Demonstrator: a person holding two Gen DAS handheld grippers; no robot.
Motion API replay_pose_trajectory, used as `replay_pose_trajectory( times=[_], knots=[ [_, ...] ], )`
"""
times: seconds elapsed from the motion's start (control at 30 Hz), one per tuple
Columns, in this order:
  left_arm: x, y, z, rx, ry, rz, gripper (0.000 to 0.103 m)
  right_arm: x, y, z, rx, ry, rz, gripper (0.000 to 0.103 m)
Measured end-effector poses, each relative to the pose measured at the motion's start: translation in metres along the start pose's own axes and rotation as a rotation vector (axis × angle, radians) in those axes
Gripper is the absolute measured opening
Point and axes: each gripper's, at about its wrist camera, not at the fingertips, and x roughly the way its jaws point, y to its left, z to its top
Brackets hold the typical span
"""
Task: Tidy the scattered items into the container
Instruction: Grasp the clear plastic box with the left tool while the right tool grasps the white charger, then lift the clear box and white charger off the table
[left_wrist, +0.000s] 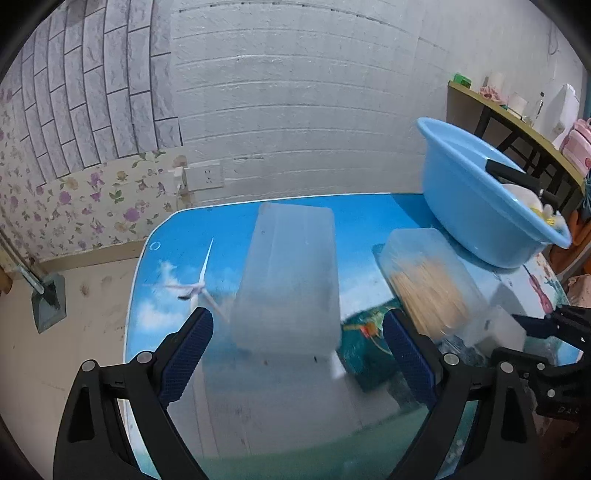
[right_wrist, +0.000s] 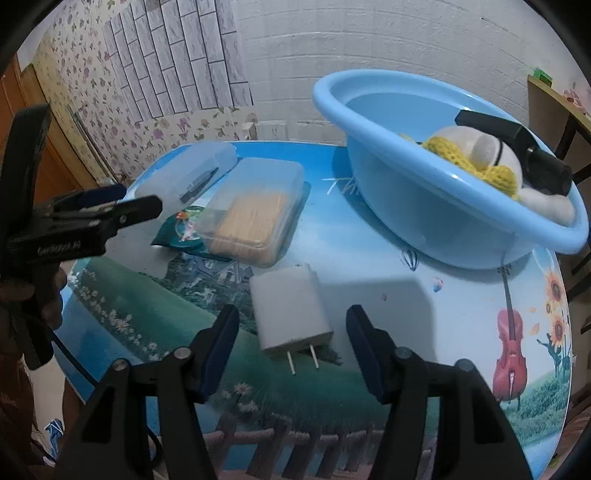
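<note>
Blue plastic forms the basin (right_wrist: 436, 206), which sits at about 1 o'clock on the printed table (right_wrist: 369, 280) in the right wrist view. It holds a yellow knitted piece (right_wrist: 465, 158), a white rounded item (right_wrist: 480, 147) and a black cylindrical object (right_wrist: 517, 151).

The right gripper (right_wrist: 291, 343) hovers with its jaws apart on either side of a white plug adapter (right_wrist: 291, 310). The adapter lies flat on the table with its 2 prongs pointing toward 6 o'clock, and the pads do not touch it.

At 11 o'clock from the adapter lies a clear box of wooden sticks (right_wrist: 251, 214), resting partly on a dark green packet (right_wrist: 181, 229). Just beyond it, at 10 o'clock, is a frosted translucent case (right_wrist: 184, 173) with a dark pen-like thing inside.

In the left wrist view the left gripper (left_wrist: 297, 339) stands wide open, its fingers flanking the near end of the frosted translucent case (left_wrist: 291, 280) without pressing it. The stick box (left_wrist: 428, 280) is at 2 o'clock from it, and the basin (left_wrist: 480, 199) farther along at 2 o'clock.
</note>
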Motion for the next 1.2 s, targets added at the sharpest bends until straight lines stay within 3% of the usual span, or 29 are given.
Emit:
replay_pose_trajectory(
  times=[0.07, 0.13, 0.17, 0.6, 1.2],
  knots=[
    [0.009, 0.002, 0.001, 0.004, 0.013, 0.01, 0.092, 0.004, 0.0, 0.001, -0.004, 0.01, -0.003, 0.041],
    [0.014, 0.003, 0.001, 0.015, 0.025, 0.012, 0.079, 0.006, 0.0, 0.001, -0.008, 0.007, -0.014, 0.04],
    [0.016, 0.002, 0.0, 0.021, 0.03, 0.015, 0.06, 0.007, 0.0, 0.001, -0.009, 0.006, -0.014, 0.04],
    [-0.016, 0.0, -0.02, 0.017, 0.016, 0.041, 0.06, -0.005, -0.003, -0.002, 0.006, -0.009, -0.019, 0.039],
    [-0.084, -0.038, -0.092, 0.013, 0.052, 0.077, 0.06, -0.052, -0.03, -0.041, 0.059, -0.065, -0.046, 0.039]
  ],
)
